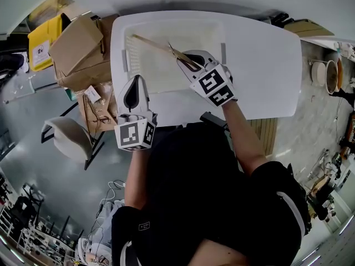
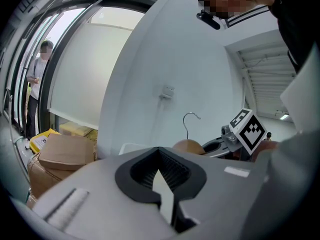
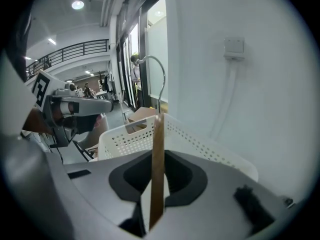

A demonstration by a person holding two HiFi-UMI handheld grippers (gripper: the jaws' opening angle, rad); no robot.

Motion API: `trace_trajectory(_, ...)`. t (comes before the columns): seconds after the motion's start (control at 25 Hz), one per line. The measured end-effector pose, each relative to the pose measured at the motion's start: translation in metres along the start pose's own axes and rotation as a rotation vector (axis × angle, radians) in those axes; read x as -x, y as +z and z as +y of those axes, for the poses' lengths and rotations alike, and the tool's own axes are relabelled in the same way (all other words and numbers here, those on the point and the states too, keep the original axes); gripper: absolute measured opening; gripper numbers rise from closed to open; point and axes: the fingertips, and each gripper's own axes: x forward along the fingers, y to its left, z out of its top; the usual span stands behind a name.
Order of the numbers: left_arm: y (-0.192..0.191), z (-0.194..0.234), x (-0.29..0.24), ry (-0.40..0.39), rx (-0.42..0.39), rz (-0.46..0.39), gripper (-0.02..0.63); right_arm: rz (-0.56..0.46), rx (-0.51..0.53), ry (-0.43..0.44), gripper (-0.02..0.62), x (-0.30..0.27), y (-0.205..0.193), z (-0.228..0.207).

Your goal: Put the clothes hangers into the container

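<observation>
A wooden clothes hanger (image 1: 157,45) with a metal hook hangs over the white perforated basket (image 1: 123,57) on the white table (image 1: 266,65). My right gripper (image 1: 187,61) is shut on it. In the right gripper view the wooden bar (image 3: 157,169) stands upright between the pads, its hook (image 3: 156,76) above and the basket (image 3: 131,138) beyond. My left gripper (image 1: 133,88) hovers at the table's front edge, left of the basket's near corner, shut with nothing in it. The left gripper view shows the hanger (image 2: 188,145) and the right gripper's marker cube (image 2: 248,129) ahead.
Cardboard boxes (image 1: 80,49) and a yellow bin (image 1: 41,42) stand on the floor left of the table. A pale chair (image 1: 69,138) sits at the front left. A person (image 2: 36,91) stands behind the glass. A white wall lies beyond the table.
</observation>
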Motion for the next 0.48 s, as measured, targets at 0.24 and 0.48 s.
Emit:
trace_trajectory(0.24, -0.002, 0.0, -0.001, -0.002, 0.0, 0.006, 0.003, 0.042, 0.015, 0.006, 0.058, -0.012, -0.003, 0.001)
trace_trajectory(0.48, -0.003, 0.0, -0.001, -0.001, 0.001, 0.012, 0.003, 0.082, 0.041, 0.006, 0.058, -0.016, -0.005, -0.002)
